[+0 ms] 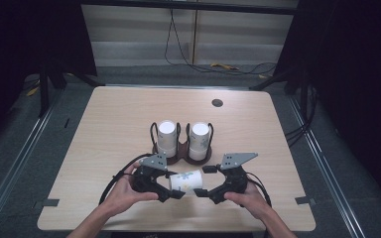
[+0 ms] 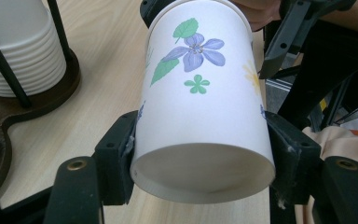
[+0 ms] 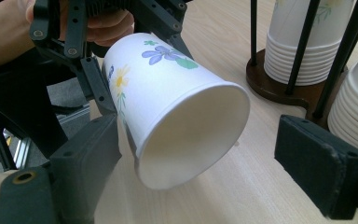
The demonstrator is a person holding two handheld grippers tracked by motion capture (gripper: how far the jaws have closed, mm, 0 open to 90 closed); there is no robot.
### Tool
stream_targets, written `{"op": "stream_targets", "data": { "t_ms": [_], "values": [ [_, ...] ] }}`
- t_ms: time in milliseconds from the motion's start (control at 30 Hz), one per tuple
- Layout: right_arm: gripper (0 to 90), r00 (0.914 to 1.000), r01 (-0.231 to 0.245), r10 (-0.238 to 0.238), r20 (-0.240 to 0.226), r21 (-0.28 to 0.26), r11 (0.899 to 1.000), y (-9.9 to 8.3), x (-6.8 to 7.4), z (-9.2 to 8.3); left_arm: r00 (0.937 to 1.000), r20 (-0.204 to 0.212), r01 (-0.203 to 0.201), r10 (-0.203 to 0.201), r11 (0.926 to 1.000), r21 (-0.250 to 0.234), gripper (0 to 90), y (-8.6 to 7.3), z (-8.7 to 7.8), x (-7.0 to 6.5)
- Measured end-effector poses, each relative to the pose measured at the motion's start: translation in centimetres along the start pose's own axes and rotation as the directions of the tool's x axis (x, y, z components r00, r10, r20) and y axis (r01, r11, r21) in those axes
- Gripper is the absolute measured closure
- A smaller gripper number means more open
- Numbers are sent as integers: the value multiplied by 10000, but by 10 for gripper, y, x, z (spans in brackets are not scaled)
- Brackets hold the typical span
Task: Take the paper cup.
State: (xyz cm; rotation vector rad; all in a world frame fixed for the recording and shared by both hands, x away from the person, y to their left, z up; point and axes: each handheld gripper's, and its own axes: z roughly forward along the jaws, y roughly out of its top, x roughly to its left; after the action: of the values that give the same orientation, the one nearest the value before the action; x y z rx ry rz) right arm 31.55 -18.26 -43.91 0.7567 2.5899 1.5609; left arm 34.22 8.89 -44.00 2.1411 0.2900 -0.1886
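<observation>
A wooden table (image 1: 129, 129) stands in a dim room, its far half bare. At the near edge, the left gripper (image 1: 171, 191) has its fingers (image 2: 116, 154) clamped on the base of a flowered paper cup (image 1: 186, 181) lying sideways, while the right gripper (image 1: 203, 192) holds its fingers (image 3: 321, 163) wide apart at the cup's mouth. A rack (image 1: 181, 153) of stacked cups sits just behind.

My left gripper (image 2: 203, 154) clamped on paper cup (image 2: 203, 93), pads pressing both sides near base. Cup lies sideways, base toward me, rim pointing away. Purple flower, green leaves on wall. Stack of white cups (image 2: 18, 46) in dark wire holder (image 2: 42, 102) upper left. Right gripper (image 2: 298, 32) just beyond cup rim, upper right. Wooden table (image 2: 102, 60) beneath.
</observation>
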Motion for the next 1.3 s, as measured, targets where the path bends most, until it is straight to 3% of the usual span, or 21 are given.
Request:
{"op": "stream_targets", "data": {
  "t_ms": [167, 467, 800, 1133, 1300],
  "values": [
    [138, 9999, -128, 127, -67, -186, 9997, 1, 0, 0, 10000, 19, 60, -60, 9992, -393, 351, 0, -3, 1],
    [139, 9993, -287, 272, -245, -639, 9975, 5, -2, -1, 10000, 2, 12, -12, 9989, -466, 351, 0, -1, 0],
    [139, 9982, -373, 326, -495, -973, 9946, 8, -2, 1, 10000, 51, 17, -12, 9963, -865, 350, 1, -2, -1],
    [140, 9926, -878, 725, -970, -1644, 9825, 8, -5, 0, 9999, 105, 99, -88, 9933, -1150, 350, 2, -6, 0],
    [139, 9892, -1118, 935, -1126, -1684, 9794, 6, -6, 3, 9999, 151, 89, -71, 9923, -1237, 350, 3, -7, 0]
  ]
}}
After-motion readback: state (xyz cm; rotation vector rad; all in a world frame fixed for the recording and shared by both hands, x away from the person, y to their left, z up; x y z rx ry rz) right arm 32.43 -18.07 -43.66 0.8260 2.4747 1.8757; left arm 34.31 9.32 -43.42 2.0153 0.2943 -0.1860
